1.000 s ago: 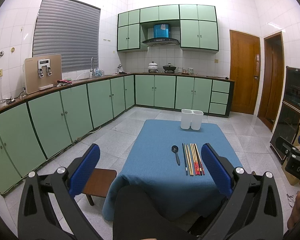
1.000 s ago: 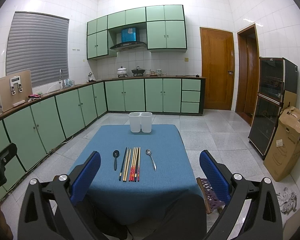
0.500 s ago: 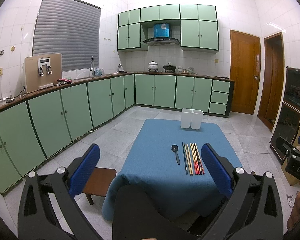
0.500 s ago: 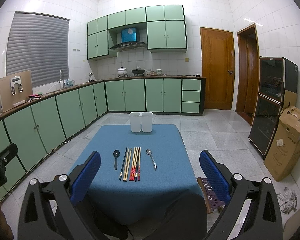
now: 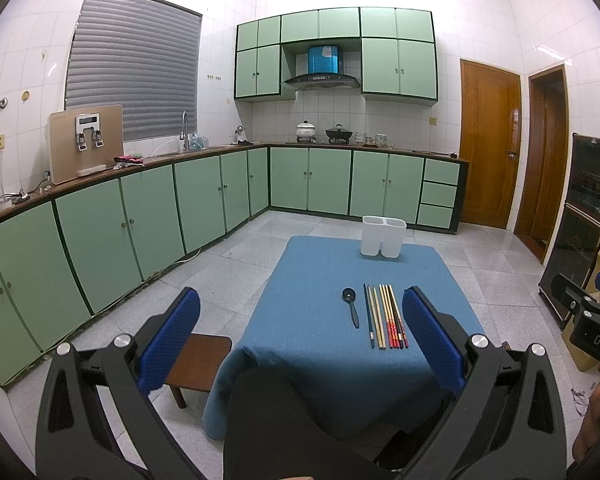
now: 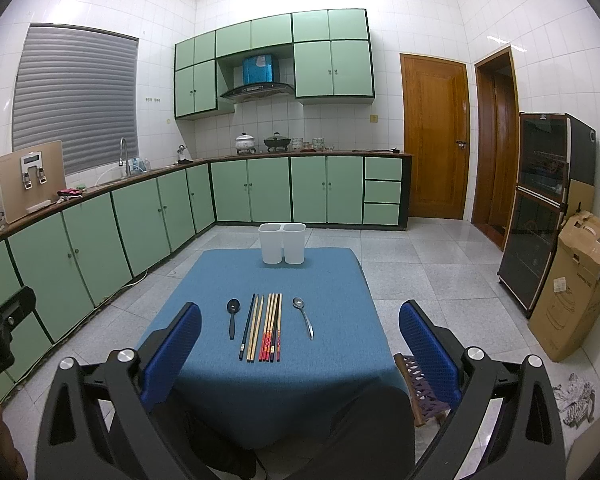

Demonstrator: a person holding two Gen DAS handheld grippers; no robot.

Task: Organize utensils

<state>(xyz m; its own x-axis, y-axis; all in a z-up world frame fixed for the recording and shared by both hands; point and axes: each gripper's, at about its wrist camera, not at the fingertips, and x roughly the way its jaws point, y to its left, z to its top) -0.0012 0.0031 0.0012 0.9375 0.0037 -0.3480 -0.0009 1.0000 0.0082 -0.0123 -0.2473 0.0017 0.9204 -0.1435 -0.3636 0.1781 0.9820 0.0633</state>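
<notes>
Both the left gripper and the right gripper hang spread wide and empty, short of the near edge of the blue-clothed surface. Nothing is sorted yet.

Just past that edge lie the black spoon, the chopsticks packed side by side, and the metal spoon. The sticks touch one another, so a pinch on one would likely drag or scatter its neighbours; thin and flat, they may also slip on the cloth.

At the far edge stands the white two-compartment holder, light-looking and apt to tip if a utensil strikes its rim.
</notes>
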